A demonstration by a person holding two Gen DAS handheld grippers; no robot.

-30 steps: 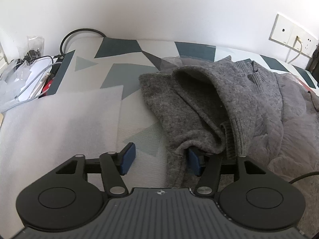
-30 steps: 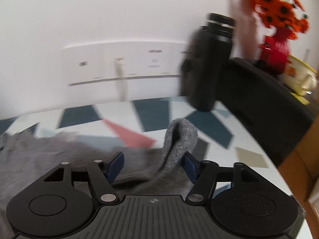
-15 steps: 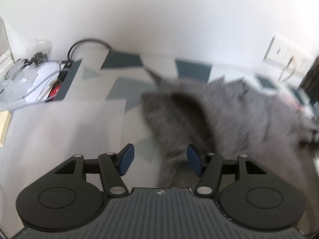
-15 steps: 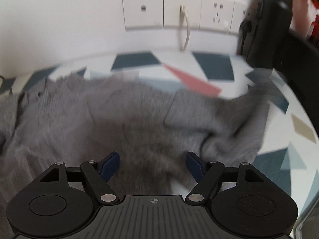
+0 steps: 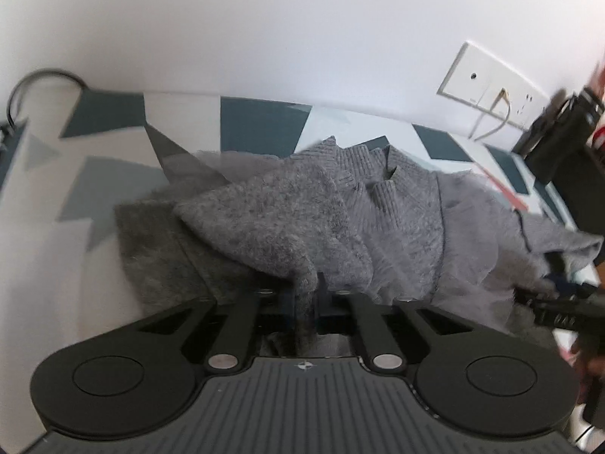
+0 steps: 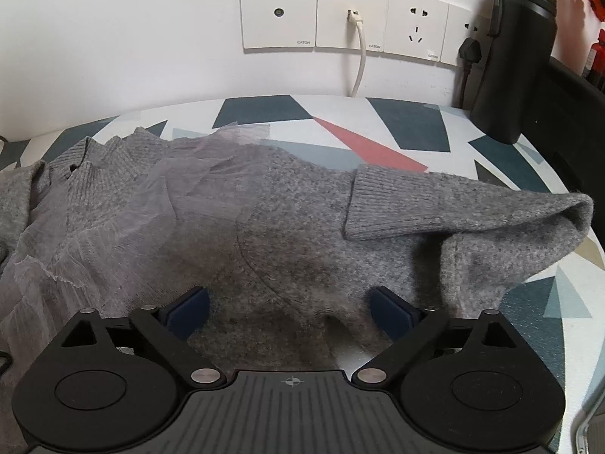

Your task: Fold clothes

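A grey knit sweater [image 5: 321,204] with a sheer ruffled layer lies rumpled on the patterned table cover [image 5: 113,140]. My left gripper [image 5: 304,295] is shut on a fold of the sweater's left edge, and the cloth rises in a peak from the jaws. In the right wrist view the sweater [image 6: 302,219] spreads across the table, one sleeve [image 6: 472,208] folded back with its ribbed cuff on top. My right gripper [image 6: 289,306] is open just above the sweater's near edge, with cloth lying below the blue pads [image 6: 189,304]. The right gripper also shows at the left wrist view's right edge [image 5: 559,302].
Wall sockets [image 6: 340,15] with a white cable [image 6: 359,60] sit behind the table. A black bottle [image 6: 514,53] stands at the back right beside a dark object. A black cable [image 5: 41,79] loops at the table's far left.
My left gripper went from open beside the sweater to shut on its edge. My right gripper let go of the sleeve, which now lies folded over the sweater, and pulled back to the near edge.
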